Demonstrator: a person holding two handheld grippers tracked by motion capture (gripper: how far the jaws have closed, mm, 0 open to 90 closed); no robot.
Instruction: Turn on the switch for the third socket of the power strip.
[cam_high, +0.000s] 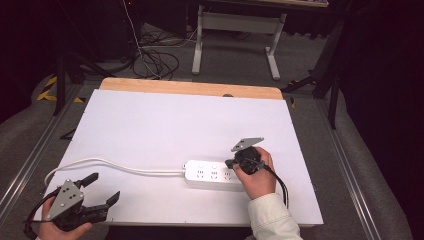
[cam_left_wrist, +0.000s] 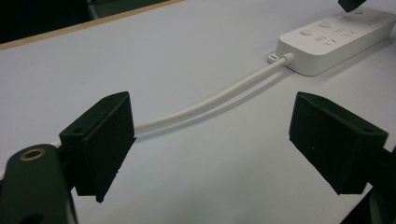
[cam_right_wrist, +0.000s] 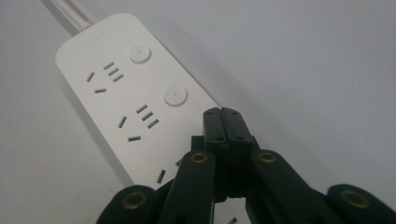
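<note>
A white power strip (cam_high: 210, 172) (cam_left_wrist: 334, 35) (cam_right_wrist: 126, 93) lies flat near the table's front, right of centre. Its white cable (cam_high: 115, 165) (cam_left_wrist: 210, 100) runs left in a loose curve. My right gripper (cam_high: 231, 163) (cam_right_wrist: 222, 114) is shut with nothing between its jaws. Its tips sit over the strip's right part, past two round buttons (cam_right_wrist: 175, 95); I cannot tell whether they touch it. My left gripper (cam_high: 106, 186) (cam_left_wrist: 212, 140) stands open at the front left corner, empty, its jaws pointing along the cable toward the strip.
The white table top (cam_high: 175, 120) has a wooden strip (cam_high: 190, 88) along its far edge. Beyond it stand a white desk frame (cam_high: 235, 35) and tangled floor cables (cam_high: 155, 60). Metal rails (cam_high: 30, 160) run along both sides of the table.
</note>
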